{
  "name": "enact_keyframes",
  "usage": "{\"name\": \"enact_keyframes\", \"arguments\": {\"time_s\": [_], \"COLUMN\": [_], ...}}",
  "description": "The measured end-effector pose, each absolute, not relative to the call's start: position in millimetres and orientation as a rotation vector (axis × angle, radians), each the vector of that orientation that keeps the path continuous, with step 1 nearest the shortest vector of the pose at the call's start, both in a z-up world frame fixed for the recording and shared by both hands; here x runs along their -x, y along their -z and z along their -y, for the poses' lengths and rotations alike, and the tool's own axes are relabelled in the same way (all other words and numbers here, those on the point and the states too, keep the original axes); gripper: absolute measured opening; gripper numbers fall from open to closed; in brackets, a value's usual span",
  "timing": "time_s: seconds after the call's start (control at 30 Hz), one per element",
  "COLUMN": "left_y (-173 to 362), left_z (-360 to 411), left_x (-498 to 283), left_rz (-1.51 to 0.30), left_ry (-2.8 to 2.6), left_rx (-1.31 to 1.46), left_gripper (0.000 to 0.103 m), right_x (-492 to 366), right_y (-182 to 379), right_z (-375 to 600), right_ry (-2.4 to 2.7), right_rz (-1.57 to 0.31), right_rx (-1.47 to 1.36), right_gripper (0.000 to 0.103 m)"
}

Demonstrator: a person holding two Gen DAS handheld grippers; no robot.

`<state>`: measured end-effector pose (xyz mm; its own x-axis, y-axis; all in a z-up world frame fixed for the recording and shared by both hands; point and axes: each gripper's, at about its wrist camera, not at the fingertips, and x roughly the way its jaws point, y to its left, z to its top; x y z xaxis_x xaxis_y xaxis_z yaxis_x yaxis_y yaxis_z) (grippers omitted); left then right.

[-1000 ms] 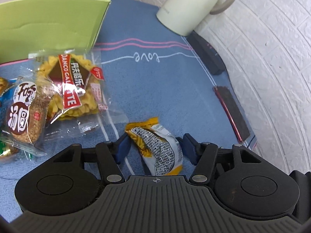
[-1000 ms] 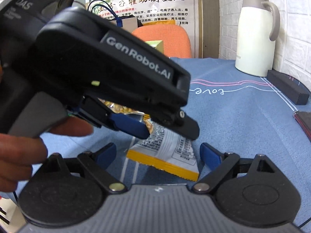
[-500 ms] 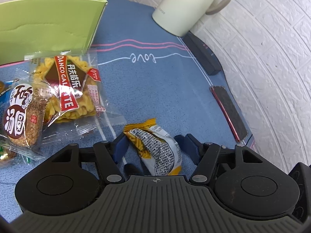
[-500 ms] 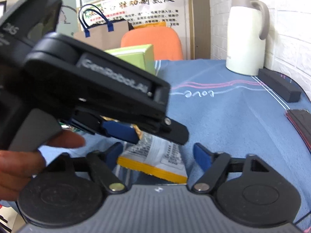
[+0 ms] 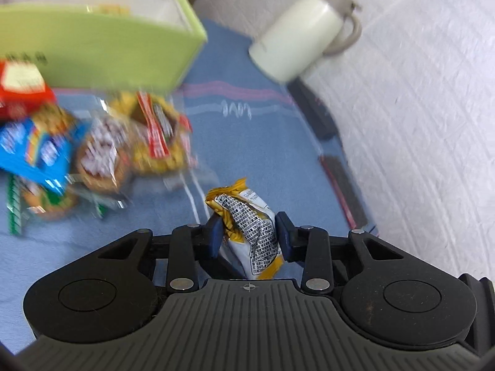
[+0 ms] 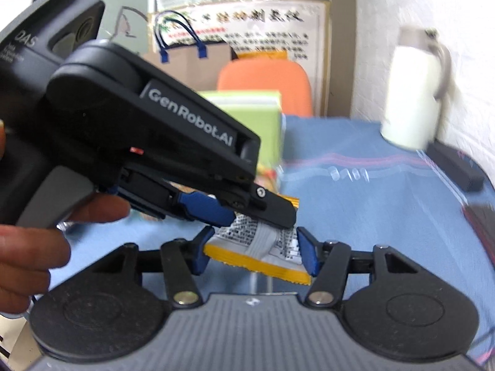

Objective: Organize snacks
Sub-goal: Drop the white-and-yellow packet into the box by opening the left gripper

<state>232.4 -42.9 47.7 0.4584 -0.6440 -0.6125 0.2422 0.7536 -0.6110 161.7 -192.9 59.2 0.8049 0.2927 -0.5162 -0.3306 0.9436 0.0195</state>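
Observation:
A small yellow and white snack packet is pinched between the blue pads of my left gripper and lifted above the blue cloth. In the right wrist view the same packet hangs under the left gripper, and my right gripper has its pads close on either side of the packet's lower end. A green box stands at the back left. A pile of snack packets lies in front of it.
A white thermos jug stands at the back right by the brick wall. Two dark flat bars lie along the cloth's right edge. An orange chair and a paper bag are behind the table.
My left gripper has shut on the small packet and lifted it off the cloth. My right gripper has narrowed around the packet's lower end. Both views have shifted and blurred.

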Motion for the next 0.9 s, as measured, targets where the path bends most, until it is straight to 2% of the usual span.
{"name": "enact_keyframes", "arguments": {"time_s": [0.13,0.33,0.6,0.67,0.7,0.77,0.87,0.9], "left_y": [-77.5,-119.2,-109.9,-100.5,-96.4,-92.0,-97.4,-100.6], "left_z": [22.1,3.4,-12.7,-13.9,-15.6,-23.0,-46.8,-54.1], "left_x": [-253.9,-325.7,-419.4,-437.3,-443.5,-446.8,-424.5,-414.1], "left_rz": [-0.871,-0.785,-0.773,-0.770,-0.777,-0.799,-0.747,-0.729], "left_ry": [0.550,0.470,0.412,0.379,0.363,0.325,0.340,0.344], "left_rx": [0.509,0.452,0.424,0.397,0.385,0.371,0.417,0.427], "left_gripper": [0.015,0.015,0.015,0.027,0.040,0.042,0.045,0.048], "right_x": [-199.2,-296.4,-391.3,-396.9,-397.6,-382.9,-350.7,-336.2], "right_y": [-85.1,-109.4,-90.1,-82.2,-81.2,-86.6,-94.4,-95.4], "right_z": [173.0,150.4,129.0,125.0,126.8,136.1,152.0,154.6], "right_ry": [-0.395,-0.467,-0.495,-0.471,-0.454,-0.437,-0.423,-0.433], "right_rz": [-0.485,-0.449,-0.475,-0.499,-0.502,-0.470,-0.416,-0.402], "right_rx": [0.126,0.172,0.231,0.238,0.240,0.225,0.168,0.167], "right_gripper": [0.069,0.069,0.070,0.070,0.070,0.073,0.091,0.091]}}
